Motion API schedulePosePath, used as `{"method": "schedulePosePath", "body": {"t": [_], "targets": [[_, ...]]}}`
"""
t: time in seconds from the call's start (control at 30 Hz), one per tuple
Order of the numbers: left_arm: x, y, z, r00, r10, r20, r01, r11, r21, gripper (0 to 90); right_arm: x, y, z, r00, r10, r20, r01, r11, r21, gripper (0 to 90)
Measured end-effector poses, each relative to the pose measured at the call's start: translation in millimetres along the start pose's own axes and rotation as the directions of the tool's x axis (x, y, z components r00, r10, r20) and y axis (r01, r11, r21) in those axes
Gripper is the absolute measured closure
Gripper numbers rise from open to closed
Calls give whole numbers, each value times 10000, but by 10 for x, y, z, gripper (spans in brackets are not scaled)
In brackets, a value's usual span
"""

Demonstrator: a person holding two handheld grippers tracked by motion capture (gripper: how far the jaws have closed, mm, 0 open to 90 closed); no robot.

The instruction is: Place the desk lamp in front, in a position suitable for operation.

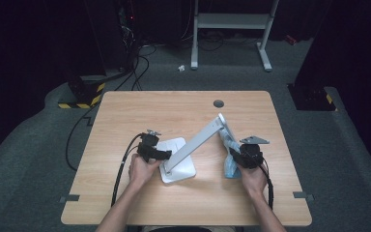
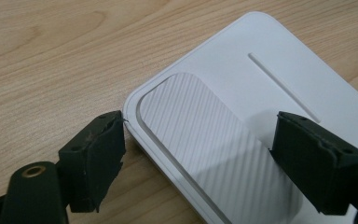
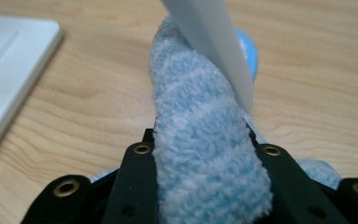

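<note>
Left claw (image 2: 200, 161) spread wide astride the near-left corner of the lamp base (image 2: 261, 93) on the table (image 1: 125, 111), likely to steady it. Right claw (image 3: 205, 186) clamped on the blue cloth (image 3: 200, 154) at the right, pressed against the slanted arm (image 1: 198, 140), apparently for wiping.

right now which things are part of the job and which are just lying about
In the job: white stand; blue-and-white fluffy cloth clamped in the right gripper; left gripper, open astride the stand's base corner.

Lying about: white metal frame and floor cables beyond the table.
</note>
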State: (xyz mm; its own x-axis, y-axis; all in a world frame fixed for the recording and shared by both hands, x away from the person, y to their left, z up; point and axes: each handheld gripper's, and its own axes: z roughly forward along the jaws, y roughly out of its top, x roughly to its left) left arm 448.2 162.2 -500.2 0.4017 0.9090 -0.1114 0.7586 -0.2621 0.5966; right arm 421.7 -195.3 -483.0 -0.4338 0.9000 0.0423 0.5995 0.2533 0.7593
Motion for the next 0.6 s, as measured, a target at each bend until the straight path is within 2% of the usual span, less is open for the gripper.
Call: {"method": "schedulePosePath", "body": {"t": [0.13, 0.23, 0.37, 0.47, 0.53, 0.6], "targets": [[-31, -4, -7, 9999, 82, -84, -82, 10000, 8, 170, 65, 80, -118, 9999, -79, -123, 73, 9986, -529, 716], [-46, -22, -13, 9998, 52, -193, -54, 10000, -68, 168, 144, 163, -252, 9994, -183, -306, 146, 9930, -1176, 716], [-83, -37, -23, 9995, 77, -292, -80, 9999, -99, 165, 283, 316, -475, 9967, -421, -694, 266, 9772, -2108, 716], [-91, -42, -25, 9994, 103, -327, -107, 9999, -113, 163, 385, 441, -645, 9927, -582, -1055, 267, 9601, -2784, 716], [-94, -46, -25, 9994, 98, -330, -102, 9999, -138, 161, 432, 498, -718, 9914, -691, -1115, 323, 9524, -3032, 716], [-96, -49, -25, 9994, 98, -341, -103, 9998, -153, 160, 433, 511, -727, 9915, -701, -1101, 332, 9512, -3067, 716]]}}
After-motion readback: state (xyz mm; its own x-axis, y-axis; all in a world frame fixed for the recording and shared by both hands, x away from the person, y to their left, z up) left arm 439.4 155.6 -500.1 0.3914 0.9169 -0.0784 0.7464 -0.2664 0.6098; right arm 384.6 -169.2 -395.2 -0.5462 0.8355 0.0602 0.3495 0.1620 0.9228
